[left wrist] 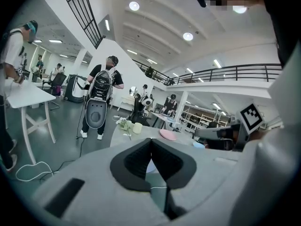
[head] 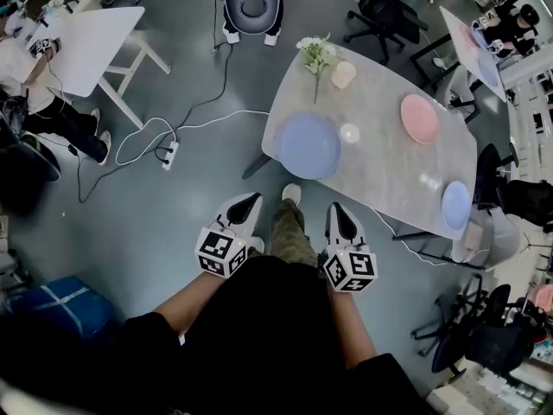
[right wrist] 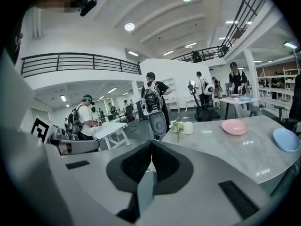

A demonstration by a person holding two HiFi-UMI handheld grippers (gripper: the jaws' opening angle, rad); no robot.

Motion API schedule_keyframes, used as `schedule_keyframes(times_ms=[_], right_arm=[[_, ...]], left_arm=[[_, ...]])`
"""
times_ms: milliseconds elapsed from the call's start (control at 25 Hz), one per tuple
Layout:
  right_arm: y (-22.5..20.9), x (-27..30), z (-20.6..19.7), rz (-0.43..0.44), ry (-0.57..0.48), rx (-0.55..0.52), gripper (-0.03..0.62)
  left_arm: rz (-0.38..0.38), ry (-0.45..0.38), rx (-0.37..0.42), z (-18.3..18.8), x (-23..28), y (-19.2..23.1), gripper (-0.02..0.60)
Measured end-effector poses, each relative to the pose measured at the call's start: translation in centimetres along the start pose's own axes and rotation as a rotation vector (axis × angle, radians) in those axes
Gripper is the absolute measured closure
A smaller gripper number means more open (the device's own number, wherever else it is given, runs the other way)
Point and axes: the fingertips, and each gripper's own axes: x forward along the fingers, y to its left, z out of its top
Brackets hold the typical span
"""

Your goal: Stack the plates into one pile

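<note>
Left gripper and right gripper are both closed and empty, short of the bench. Nothing is stacked yet: large blue plate near-left, pink plate far, small blue plate right, well apart.

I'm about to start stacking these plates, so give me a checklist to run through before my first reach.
1. Three plates in sight: ok; large blue plate, pink plate and small blue plate lie apart on the table.
2. Plates bare: ok.
3. Left gripper empty: ok, shut on nothing.
4. Right gripper empty: ok, shut on nothing.
5. Jaws open for grasping: not ok.
6. Small white item clear of the large blue plate: cannot tell.
</note>
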Motion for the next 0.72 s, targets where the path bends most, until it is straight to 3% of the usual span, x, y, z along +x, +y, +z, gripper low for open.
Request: schedule_keyframes(times_ms=[320, 480, 640, 720], right_arm=[[-4.5, 8.9, 1.5, 0.020, 0.050, 0.010, 0.580], [-7.8, 12.3, -0.2, 0.022, 0.142, 0.055, 0.580], [-12.0, 15.5, -3.8, 0.012, 0.262, 0.112, 0.580], [-14.2, 16.5, -5.6, -0.010, 0.306, 0.130, 0.580]], left_arm=[[0.061, 0.057, -0.028, 1.4, 7.9, 5.6, 0.565], [0.082, 0.132, -0.021, 0.4, 11.9, 7.5, 0.565], [0.171, 0.252, -0.154, -2.6, 16.0, 10.7, 0.563], [0.210, 0.307, -0.158, -4.1, 17.5, 12.0, 0.563]])
